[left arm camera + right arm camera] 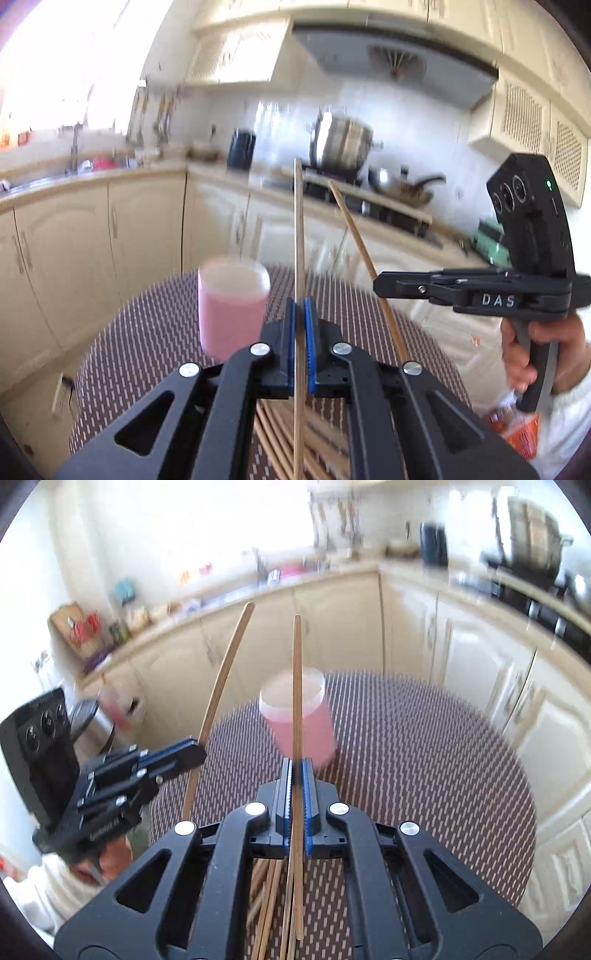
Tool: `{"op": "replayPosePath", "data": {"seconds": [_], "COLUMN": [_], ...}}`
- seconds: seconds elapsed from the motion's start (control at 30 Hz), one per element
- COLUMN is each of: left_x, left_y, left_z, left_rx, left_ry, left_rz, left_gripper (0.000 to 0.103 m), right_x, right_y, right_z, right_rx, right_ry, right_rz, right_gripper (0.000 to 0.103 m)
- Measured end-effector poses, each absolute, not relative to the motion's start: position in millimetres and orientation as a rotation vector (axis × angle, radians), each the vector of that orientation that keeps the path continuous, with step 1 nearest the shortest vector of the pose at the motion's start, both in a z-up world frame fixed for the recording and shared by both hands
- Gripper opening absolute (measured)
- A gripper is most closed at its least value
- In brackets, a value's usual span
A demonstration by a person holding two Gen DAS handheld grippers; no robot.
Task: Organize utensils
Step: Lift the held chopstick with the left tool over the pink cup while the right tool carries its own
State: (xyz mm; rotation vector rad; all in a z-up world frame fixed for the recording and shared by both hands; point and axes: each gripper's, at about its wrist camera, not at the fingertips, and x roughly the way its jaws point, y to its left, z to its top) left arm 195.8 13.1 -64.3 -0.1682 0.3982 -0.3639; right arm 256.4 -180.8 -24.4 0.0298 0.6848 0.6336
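Each gripper is pinching one chopstick upright, tips pointing up so it can likely be dropped endwise into the pink cup [232,306]. Left gripper [301,347] is clamping its chopstick [299,229] between the blue pads. Right gripper [297,805] is doing the same with the other chopstick [297,686]. Cup is standing ahead of both on the woven-mat table [424,760]. Loose chopstick pile [269,901] is lying on the table under the grippers, waiting to be picked.

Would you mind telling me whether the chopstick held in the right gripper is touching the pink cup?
Cannot tell. In the right wrist view the chopstick crosses in front of the pink cup, hiding any gap; motion blur obscures it further.
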Motion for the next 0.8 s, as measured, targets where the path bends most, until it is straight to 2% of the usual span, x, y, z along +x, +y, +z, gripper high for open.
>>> {"op": "replayPosePath", "data": {"seconds": [0.2, 0.43, 0.8], "left_x": [229, 265, 315], "left_y": [18, 26, 38], "left_z": [-34, -22, -39], "left_rx": [-0.223, -0.293, -0.339], "left_ry": [0.227, 0.115, 0.087], "left_rz": [-0.285, -0.184, -0.134], "left_gripper": [0.005, 0.005, 0.005], "right_x": [281, 317, 346], "right_y": [-164, -147, -133], "right_z": [1, 8, -11], "right_rx": [0.124, 0.192, 0.244], "right_ry": [0.469, 0.302, 0.247], "right_rz": [0.581, 0.518, 0.502], "right_gripper": [0.006, 0.006, 0.006]}}
